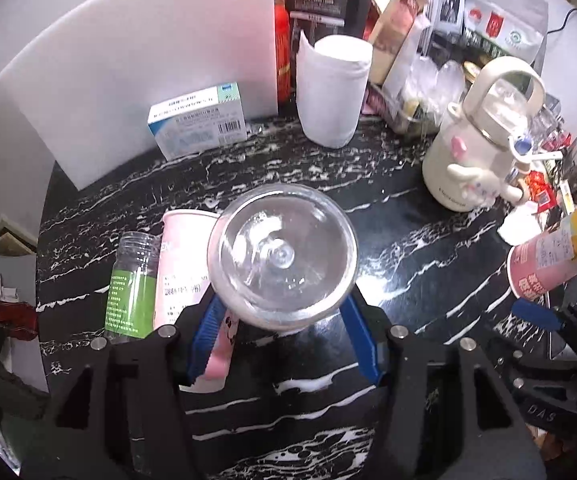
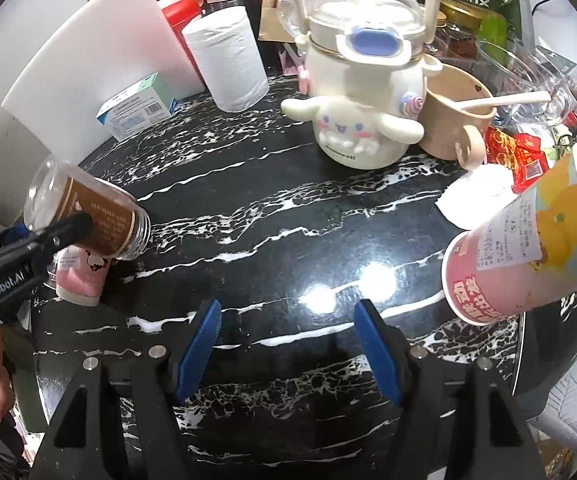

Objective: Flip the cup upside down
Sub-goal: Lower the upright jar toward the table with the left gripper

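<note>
Black marble veined with white formed the tabletop (image 2: 272, 216), crowded along its far edge; a white board (image 1: 136, 64) leaned upright at the back left, with a small medicine box (image 1: 198, 120) lying at its foot and a white paper roll (image 1: 332, 92) standing just beside it; a cream cartoon bottle (image 2: 360, 92) stood near a tan mug (image 2: 456, 120) that held a spoon, among snack packets and bags. The left gripper (image 1: 284, 312) had its blue pads clamped on a clear plastic jar (image 1: 284, 256), held tilted off the table with its round base toward the camera and its brown label showing in the right wrist view; just beside it stood a pink paper cup (image 1: 186, 264), upside down with its narrow base up, and a clear green-labelled bottle (image 1: 132, 284). The right gripper (image 2: 288, 344) hovered over bare marble with its jaws wide apart, gripping nothing; a second pink cup (image 2: 528, 248) lay tilted at the table's right edge.
</note>
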Demonstrator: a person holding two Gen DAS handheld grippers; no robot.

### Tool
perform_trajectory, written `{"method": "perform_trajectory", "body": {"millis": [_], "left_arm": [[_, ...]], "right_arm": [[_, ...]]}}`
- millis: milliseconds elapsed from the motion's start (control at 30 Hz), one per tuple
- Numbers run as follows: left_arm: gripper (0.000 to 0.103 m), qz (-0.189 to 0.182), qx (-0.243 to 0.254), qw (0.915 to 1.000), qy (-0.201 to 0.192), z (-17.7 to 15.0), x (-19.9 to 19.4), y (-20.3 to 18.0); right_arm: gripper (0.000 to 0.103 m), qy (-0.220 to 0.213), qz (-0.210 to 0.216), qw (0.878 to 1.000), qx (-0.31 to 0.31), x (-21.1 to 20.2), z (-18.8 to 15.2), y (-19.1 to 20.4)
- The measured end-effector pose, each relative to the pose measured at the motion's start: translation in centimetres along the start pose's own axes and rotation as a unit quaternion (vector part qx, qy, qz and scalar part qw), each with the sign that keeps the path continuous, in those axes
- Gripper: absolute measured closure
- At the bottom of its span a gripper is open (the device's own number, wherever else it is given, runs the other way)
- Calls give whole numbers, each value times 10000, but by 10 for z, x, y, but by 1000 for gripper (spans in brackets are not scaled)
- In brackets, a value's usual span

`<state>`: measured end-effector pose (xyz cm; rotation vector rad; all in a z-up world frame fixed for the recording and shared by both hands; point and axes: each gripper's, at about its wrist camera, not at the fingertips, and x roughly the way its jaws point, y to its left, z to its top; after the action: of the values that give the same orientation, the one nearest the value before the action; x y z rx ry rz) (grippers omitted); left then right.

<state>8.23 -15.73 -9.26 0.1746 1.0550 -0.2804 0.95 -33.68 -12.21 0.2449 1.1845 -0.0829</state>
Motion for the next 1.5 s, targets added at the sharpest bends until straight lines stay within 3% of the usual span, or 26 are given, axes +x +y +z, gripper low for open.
{"method": "perform_trajectory", "body": {"millis": [267,767,1133,1367,1500], "left_arm": [[47,-112,-58,9999,73,-12,20,-4],[47,-56,-76,9999,35,-23,17,0],[47,-166,-71,9988,-466,-50,-1,5],[47,-16,-129,9948,-1008,-66,-13,9],[47,-23,-71,9938,-1108,-78,-15,8]], "right_arm": [[34,57,-9,10000,-72,3,-4,3],[34,10,-54,10000,-27,0,-4,2],[34,1,3,9999,-168,-1,-12,14],[34,12,4,9997,-257,3,-25,18],[34,39,3,9996,-287,8,-33,19]]}}
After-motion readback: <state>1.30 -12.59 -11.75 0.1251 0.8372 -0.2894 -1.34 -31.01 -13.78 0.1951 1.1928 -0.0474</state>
